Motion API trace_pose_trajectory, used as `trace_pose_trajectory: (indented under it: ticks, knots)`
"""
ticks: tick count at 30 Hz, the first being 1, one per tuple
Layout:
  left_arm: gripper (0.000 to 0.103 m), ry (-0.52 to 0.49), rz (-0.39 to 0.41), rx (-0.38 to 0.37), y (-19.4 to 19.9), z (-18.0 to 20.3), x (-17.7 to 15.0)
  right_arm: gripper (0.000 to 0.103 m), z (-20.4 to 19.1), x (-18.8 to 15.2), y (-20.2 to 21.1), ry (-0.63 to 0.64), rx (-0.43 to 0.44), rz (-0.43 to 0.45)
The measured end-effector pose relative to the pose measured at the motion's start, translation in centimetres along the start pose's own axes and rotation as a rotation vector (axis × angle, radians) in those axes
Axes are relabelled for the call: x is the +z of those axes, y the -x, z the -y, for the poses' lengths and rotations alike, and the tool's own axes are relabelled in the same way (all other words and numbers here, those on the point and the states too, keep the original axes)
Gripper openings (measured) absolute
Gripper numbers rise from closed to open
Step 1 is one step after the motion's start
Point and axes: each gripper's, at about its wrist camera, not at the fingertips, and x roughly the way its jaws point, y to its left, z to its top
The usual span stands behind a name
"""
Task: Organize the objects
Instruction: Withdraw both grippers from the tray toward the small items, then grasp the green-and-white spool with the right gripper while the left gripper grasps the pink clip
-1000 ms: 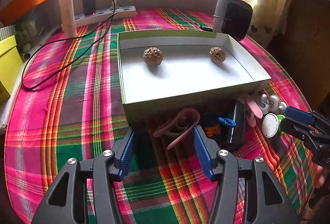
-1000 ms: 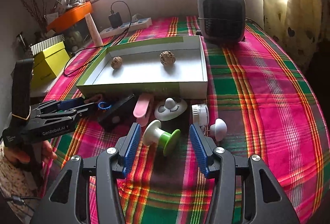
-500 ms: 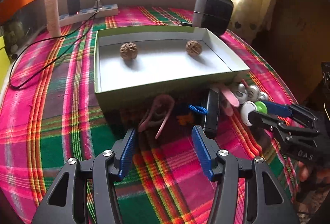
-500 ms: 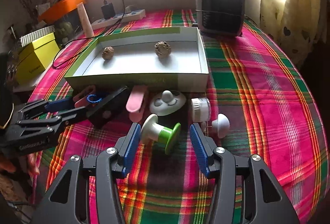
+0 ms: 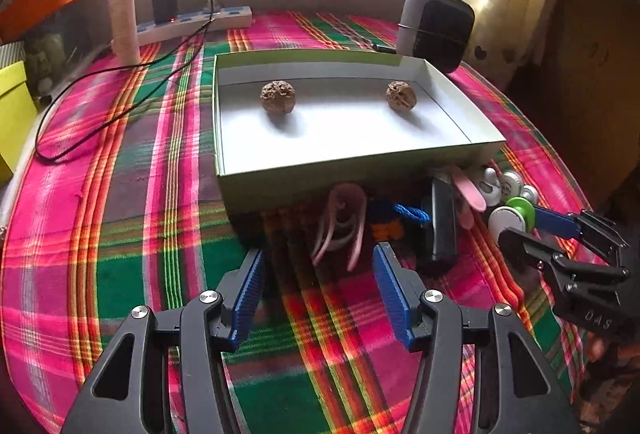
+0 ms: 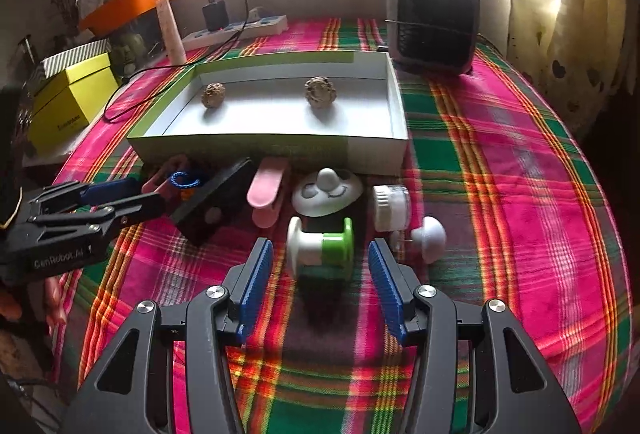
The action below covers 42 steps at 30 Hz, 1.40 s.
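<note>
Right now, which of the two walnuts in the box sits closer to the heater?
The right-hand walnut, in the box on the side toward the grey heater. The other walnut lies toward the yellow box's side.

The left tongs (image 6: 120, 200) read "GenRobot.AI" on their side; the right tongs (image 5: 532, 226) read "DAS".

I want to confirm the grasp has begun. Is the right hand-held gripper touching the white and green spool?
Apart. The right wrist view shows the right hand-held gripper open, with plaid cloth visible between each blue pad and the spool.
</note>
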Motion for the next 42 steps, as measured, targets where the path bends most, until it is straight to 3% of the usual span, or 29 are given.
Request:
trace_pose_trajectory:
  ticks: [19,23,25,32,37,42]
  knots:
    - [0.054,-0.04,0.001,0.089,-1.6,0.9,1.6,0.05,0.6,0.3,-1.4,0.008,-0.005,-0.013]
    - [0.053,-0.035,0.004,0.106,-1.7,1.0,1.7,0.046,0.7,0.4,-1.4,0.01,-0.009,-0.011]
    - [0.046,-0.034,0.005,0.116,-1.7,0.9,1.8,0.045,0.7,0.4,-1.4,0.01,-0.005,-0.009]
    - [0.038,-0.025,0.008,0.132,-1.6,0.7,1.8,0.037,0.5,0.2,-1.2,0.013,0.017,-0.003]
    - [0.023,-0.015,0.012,0.139,-1.4,0.6,1.7,0.033,0.2,0.1,-1.1,0.021,0.024,0.0]
    - [0.022,-0.007,0.014,0.139,-1.3,0.6,1.6,0.033,0.3,0.0,-1.0,0.013,0.026,0.007]
